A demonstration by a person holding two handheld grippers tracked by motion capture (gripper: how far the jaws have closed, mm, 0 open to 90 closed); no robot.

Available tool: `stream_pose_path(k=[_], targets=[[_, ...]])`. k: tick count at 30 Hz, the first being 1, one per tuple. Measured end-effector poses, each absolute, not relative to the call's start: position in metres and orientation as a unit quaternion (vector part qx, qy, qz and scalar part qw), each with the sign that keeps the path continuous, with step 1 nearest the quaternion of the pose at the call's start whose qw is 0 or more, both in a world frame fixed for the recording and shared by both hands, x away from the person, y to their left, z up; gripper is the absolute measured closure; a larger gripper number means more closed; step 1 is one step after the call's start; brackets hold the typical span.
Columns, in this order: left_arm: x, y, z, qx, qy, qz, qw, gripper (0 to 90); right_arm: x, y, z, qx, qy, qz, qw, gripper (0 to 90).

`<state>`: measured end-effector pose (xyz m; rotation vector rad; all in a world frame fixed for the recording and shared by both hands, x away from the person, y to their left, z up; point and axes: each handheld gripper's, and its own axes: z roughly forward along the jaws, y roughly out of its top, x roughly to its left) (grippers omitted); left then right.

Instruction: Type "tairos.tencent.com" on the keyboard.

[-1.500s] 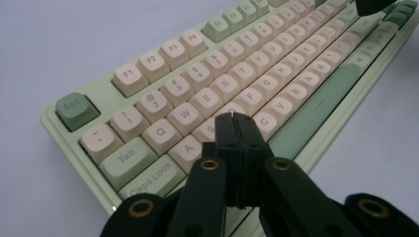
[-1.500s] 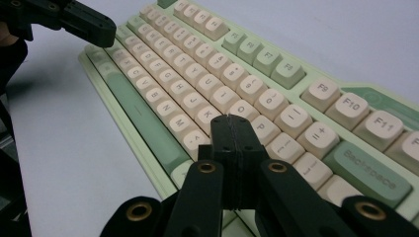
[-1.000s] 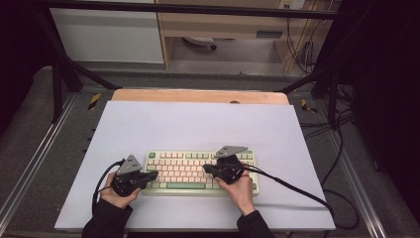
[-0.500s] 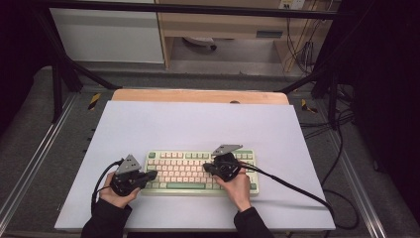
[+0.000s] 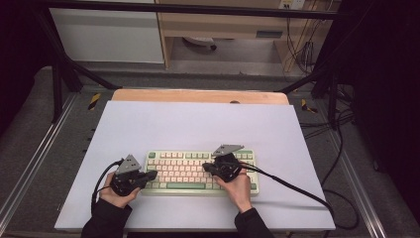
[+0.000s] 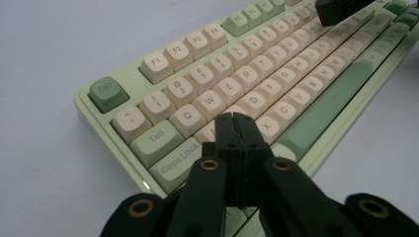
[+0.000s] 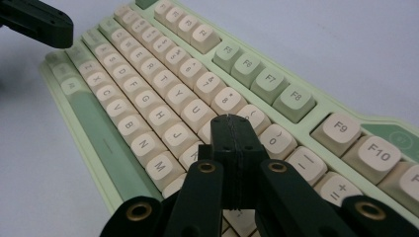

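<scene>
A pale green keyboard (image 5: 182, 169) with cream keys lies near the front of the white table top. My left gripper (image 5: 151, 174) is shut with nothing in it, and its tip points right over the keyboard's left end. In the left gripper view the closed jaws (image 6: 235, 119) hover just above the keys beside Caps Lock on the keyboard (image 6: 276, 64). My right gripper (image 5: 206, 167) is also shut and empty, pointing left over the right half. In the right gripper view its tip (image 7: 231, 121) sits above the keys near J and the 9 and 0 keys of the keyboard (image 7: 163, 74). Each gripper view shows the other gripper's tip far off.
The white table top (image 5: 198, 124) stretches bare beyond the keyboard to a wooden strip (image 5: 198, 95) at its far edge. A black cable (image 5: 297, 188) trails from the right gripper off the right edge. Metal frame rails (image 5: 34, 158) run along both sides.
</scene>
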<state>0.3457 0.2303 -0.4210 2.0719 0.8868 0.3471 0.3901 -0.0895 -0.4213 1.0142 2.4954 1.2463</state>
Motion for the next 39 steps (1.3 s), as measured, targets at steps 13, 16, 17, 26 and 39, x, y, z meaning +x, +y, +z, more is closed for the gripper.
stream_pose_path(k=[13,16,17,26,39], targets=[[0.346,0.23,-0.421,0.825,0.353,0.139,0.418,89.6,0.376,-0.093,-0.407,0.325,0.835,0.436,0.083,90.0],[0.346,0.23,-0.421,0.826,0.353,0.139,0.418,89.6,0.374,-0.092,-0.408,0.324,0.836,0.437,0.078,90.0],[0.346,0.23,-0.421,0.826,0.353,0.139,0.418,89.6,0.374,-0.092,-0.409,0.319,0.838,0.436,0.077,90.0],[0.346,0.23,-0.421,0.826,0.352,0.139,0.418,89.7,0.371,-0.085,-0.416,0.317,0.841,0.434,0.064,90.0],[0.345,0.229,-0.421,0.826,0.351,0.139,0.418,89.6,0.37,-0.077,-0.426,0.312,0.844,0.434,0.048,90.0]])
